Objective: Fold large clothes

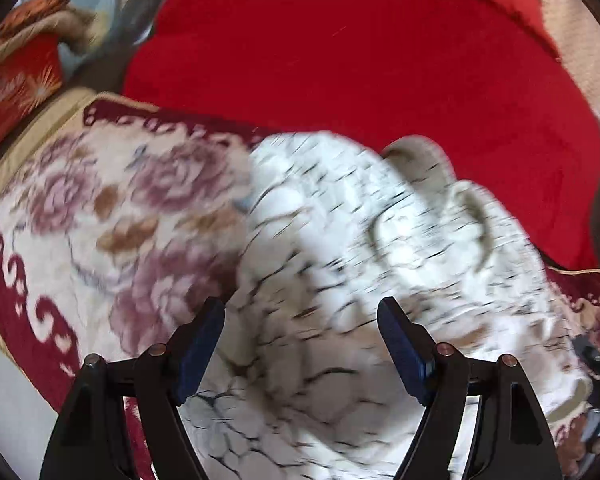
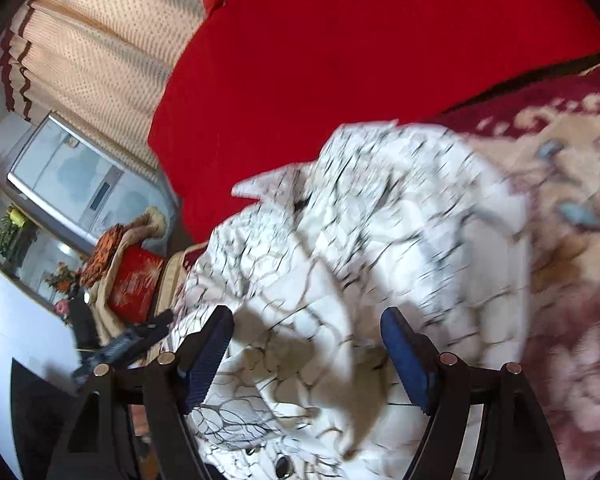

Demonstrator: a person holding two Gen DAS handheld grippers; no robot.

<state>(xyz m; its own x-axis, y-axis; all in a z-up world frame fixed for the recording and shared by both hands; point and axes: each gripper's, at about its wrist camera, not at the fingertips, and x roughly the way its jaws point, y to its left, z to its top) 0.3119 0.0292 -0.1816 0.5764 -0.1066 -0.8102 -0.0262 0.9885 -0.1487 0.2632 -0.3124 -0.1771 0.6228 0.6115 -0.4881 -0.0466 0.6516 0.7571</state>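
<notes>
both grippers, left (image 1: pixel 300 344) & right (image 2: pixel 306 354), gape w/ nothing pinched over the crumpled white black-veined garment (image 1: pixel 380 280) on the floral blanket (image 1: pixel 100 208), so a one-layer grab prob drags it crooked.

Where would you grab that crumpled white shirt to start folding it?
Probably the pointed corner of the white shirt that sticks out onto the red blanket. It lies flat and free of the bunched middle, so come from the blanket side.
</notes>
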